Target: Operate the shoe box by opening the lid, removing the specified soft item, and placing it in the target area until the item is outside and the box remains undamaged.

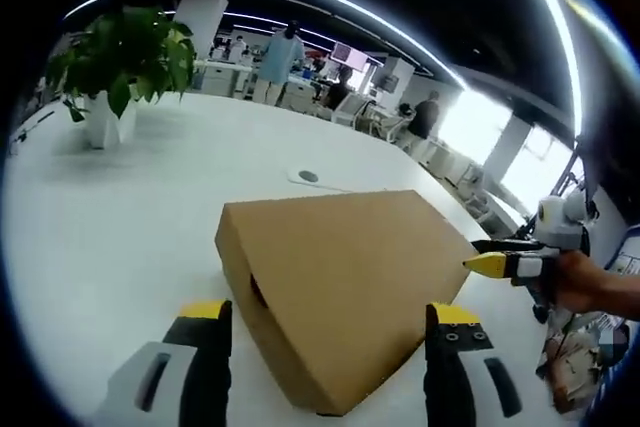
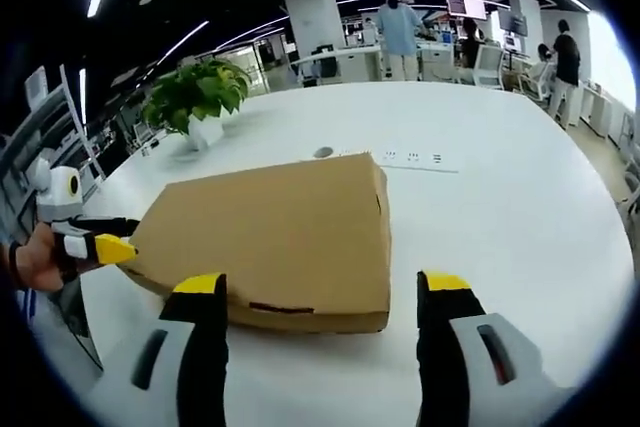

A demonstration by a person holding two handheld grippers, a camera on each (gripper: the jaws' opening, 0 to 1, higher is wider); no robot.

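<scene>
White surface (image 1: 120,237) in an open office carries a closed cardboard shoe box (image 1: 340,277) near its middle. Left gripper (image 1: 330,322) and right gripper (image 2: 320,292) hover beside it, jaws wide apart, holding nothing.

The shoe box (image 1: 345,287) is lying closed on the desk (image 1: 120,217), between the two grippers. The left gripper (image 1: 325,342) is standing just before one corner of the box, and the right gripper (image 2: 320,312) before a long side. Behind the box, a potted plant (image 2: 195,97) is standing on the desk, well apart.
</scene>
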